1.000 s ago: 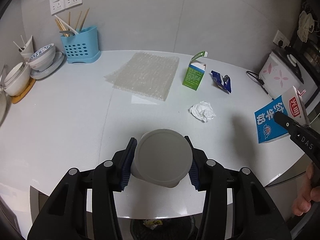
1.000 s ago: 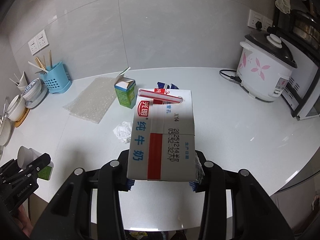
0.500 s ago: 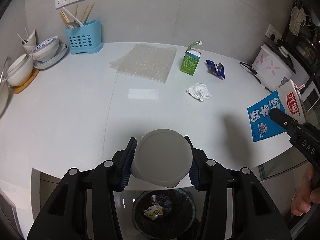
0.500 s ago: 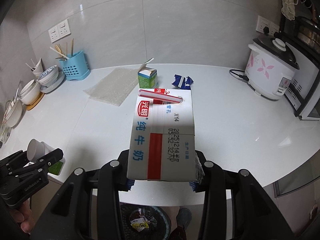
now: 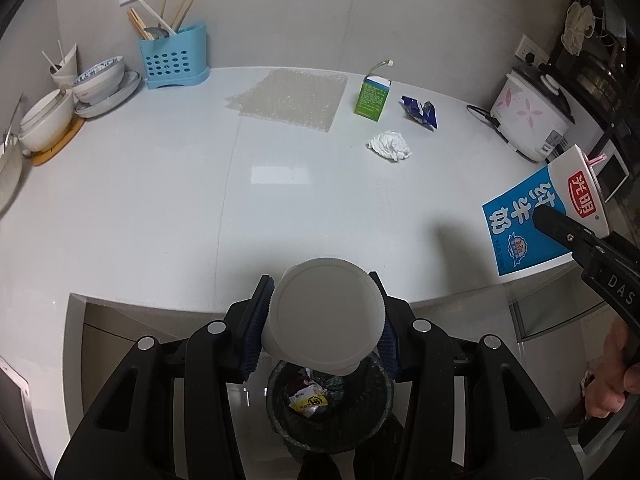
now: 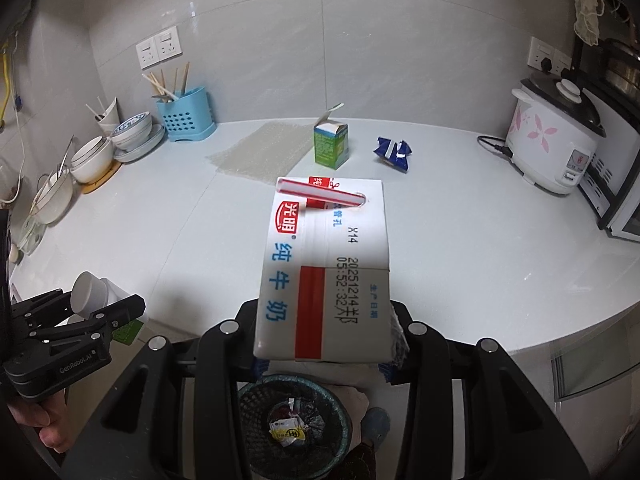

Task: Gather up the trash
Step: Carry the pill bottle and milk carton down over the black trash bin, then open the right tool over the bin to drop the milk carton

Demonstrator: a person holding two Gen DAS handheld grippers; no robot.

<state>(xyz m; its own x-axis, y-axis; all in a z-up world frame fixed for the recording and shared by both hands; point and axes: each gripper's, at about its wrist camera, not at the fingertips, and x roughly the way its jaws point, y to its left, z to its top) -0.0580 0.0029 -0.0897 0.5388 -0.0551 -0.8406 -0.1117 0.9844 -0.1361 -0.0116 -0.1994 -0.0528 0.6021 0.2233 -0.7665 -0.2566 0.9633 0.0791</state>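
My left gripper (image 5: 322, 322) is shut on a white plastic cup (image 5: 325, 316), held just off the counter's front edge above a dark mesh trash bin (image 5: 360, 428). My right gripper (image 6: 324, 336) is shut on a blue and white milk carton (image 6: 324, 272) with a pink straw, also above the bin (image 6: 256, 396). The carton (image 5: 540, 220) and right gripper show at the right of the left wrist view. On the white counter (image 5: 160, 208) lie a green carton (image 5: 371, 97), a crumpled white tissue (image 5: 390, 145), a blue wrapper (image 5: 420, 111) and a bubble wrap sheet (image 5: 288, 98).
A blue utensil holder (image 5: 173, 58) and stacked bowls (image 5: 80, 96) stand at the back left. A rice cooker (image 5: 534, 114) stands at the back right. The bin holds wrappers. A foot (image 6: 374, 426) is beside the bin.
Both grippers have drawn back from the counter, past its front edge. The trash bin has come into view below them. Both still hold their items.
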